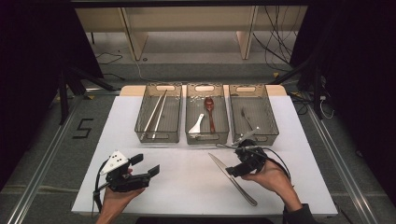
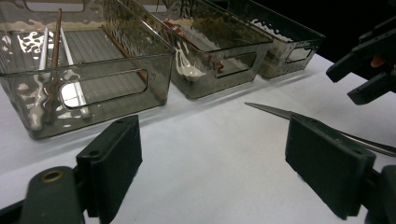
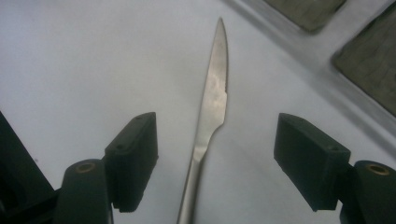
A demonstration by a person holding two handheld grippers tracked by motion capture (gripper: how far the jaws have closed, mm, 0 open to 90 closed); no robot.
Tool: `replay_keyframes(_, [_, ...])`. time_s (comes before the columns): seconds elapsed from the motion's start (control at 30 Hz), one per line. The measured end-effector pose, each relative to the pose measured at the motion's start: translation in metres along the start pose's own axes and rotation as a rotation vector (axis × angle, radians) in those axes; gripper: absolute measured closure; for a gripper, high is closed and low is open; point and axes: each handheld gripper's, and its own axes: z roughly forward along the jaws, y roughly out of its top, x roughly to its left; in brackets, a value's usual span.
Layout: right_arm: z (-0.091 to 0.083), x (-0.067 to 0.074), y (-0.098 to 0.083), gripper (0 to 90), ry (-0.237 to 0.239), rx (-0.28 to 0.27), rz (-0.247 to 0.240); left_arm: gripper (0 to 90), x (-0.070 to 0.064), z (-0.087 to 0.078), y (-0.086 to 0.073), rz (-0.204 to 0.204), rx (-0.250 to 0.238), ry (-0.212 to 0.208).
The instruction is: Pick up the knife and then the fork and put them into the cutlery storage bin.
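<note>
Because the right gripper [image 3: 215,161] hangs over the knife [image 3: 212,107] with its jaws wide apart and gripping nothing, the blade runs straight up the gap between them, handle end nearest the camera, clear of both pads: a line-up that looks meant for a pinch on the neck. Ahead of these jaws and to the right sit the bins' corners. The left gripper [image 1: 140,164] rests idle, jaws likewise spread and empty, the knife's tip lying beyond its right-hand jaw. Three smoky bins stand past both grippers, apparently one per kind: chopsticks [image 1: 155,114], spoons [image 1: 209,112], a fork [image 1: 245,119]. A white counter [image 1: 187,186] carries everything; around it lie grey floor, cables, dark curtains and a pale wooden frame.
</note>
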Motion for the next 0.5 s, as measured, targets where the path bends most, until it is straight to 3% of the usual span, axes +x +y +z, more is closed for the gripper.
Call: replay_keyframes(0.5, [0.02,0.009,-0.012,38.6,-0.008,0.12,-0.03,18.0,0.0,0.0,0.0,0.0,-0.002,-0.001])
